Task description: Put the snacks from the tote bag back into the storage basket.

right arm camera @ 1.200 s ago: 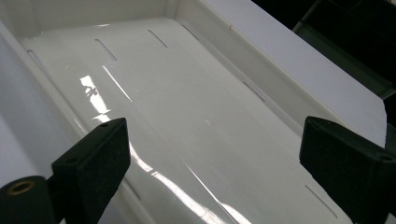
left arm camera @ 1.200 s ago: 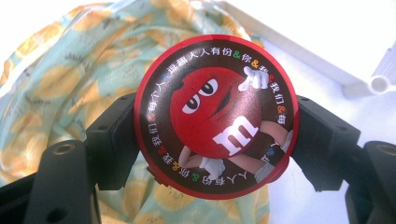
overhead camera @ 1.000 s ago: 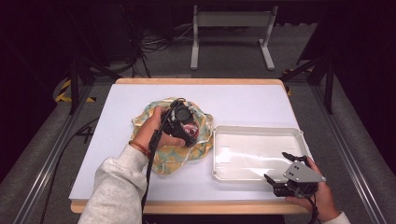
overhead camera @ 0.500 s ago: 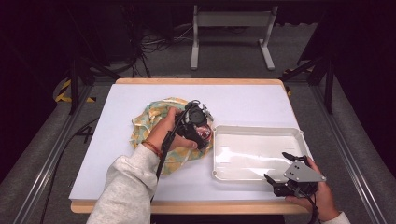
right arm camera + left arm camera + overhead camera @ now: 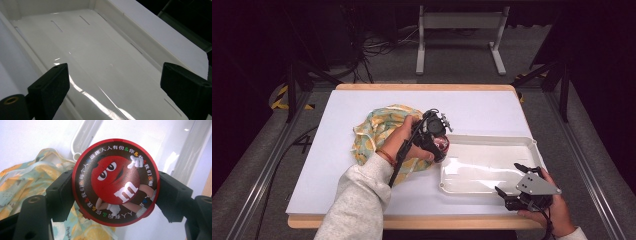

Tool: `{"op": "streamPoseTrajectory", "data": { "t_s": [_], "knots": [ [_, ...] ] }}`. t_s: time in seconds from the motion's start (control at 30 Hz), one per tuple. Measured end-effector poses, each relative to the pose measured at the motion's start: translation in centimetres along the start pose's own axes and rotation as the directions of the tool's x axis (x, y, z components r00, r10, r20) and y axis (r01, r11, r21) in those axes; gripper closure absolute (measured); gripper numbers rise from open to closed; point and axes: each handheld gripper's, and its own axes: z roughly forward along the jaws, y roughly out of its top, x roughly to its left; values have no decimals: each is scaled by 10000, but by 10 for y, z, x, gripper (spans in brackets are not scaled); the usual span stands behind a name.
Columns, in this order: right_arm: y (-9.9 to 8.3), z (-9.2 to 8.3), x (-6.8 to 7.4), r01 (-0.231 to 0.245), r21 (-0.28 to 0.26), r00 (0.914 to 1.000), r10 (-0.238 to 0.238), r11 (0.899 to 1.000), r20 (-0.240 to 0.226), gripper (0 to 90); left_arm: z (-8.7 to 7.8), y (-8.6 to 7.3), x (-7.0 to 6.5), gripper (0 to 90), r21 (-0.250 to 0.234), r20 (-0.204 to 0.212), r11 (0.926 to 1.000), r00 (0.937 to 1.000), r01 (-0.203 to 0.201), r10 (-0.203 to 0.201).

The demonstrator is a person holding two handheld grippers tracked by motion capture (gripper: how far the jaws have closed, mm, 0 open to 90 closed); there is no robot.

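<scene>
A round red M&M's tin (image 5: 115, 182), printed with the red candy character and a ring of small white characters around its rim, is sitting in the centre of the left gripper view, clamped edge to edge between the two black jaws of the left gripper (image 5: 115, 195), whose pads are pressing on its left and right sides so that its printed face is turning toward the camera. Behind it in that view, a yellow-and-green patterned cloth (image 5: 27, 177) is lying at the left, and the corner of a white plastic tray (image 5: 82, 140) is showing toward the top. In the high view, the tin (image 5: 440, 144) is appearing as a small reddish patch just left of centre, held in the left gripper (image 5: 434, 137) right at the tray's left rim (image 5: 447, 165), with the cloth (image 5: 377, 130) bunched on the white table (image 5: 482, 107) beneath the person's left hand (image 5: 404, 142). At the lower right of the high view, the right gripper (image 5: 509, 180) is hanging at the tray's near right corner, gripped by the right hand (image 5: 554, 212). In the right gripper view its jaws are standing wide apart over the tray's glossy floor (image 5: 100, 55), with nothing between them.
</scene>
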Motion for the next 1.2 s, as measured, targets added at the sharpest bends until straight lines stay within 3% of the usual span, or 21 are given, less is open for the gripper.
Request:
{"op": "streamPoseTrajectory", "data": {
  "t_s": [0.7, 0.83, 1.2],
  "knots": [
    [0, -1, -1, 44, -62, 10000, -44, 10000, -18, 92, 26, 29, -18, 254, -5, 521, 9981, 9967, -620, 620],
    [0, 0, 0, 69, -65, 10000, -69, 10000, -22, 92, 35, 33, -21, 254, 62, 784, 9969, 9939, -782, 774],
    [0, -1, -1, 50, -70, 10000, -50, 10000, 8, 90, 57, 39, -26, 254, 39, 925, 9971, 9929, -761, 754]
  ]
}}
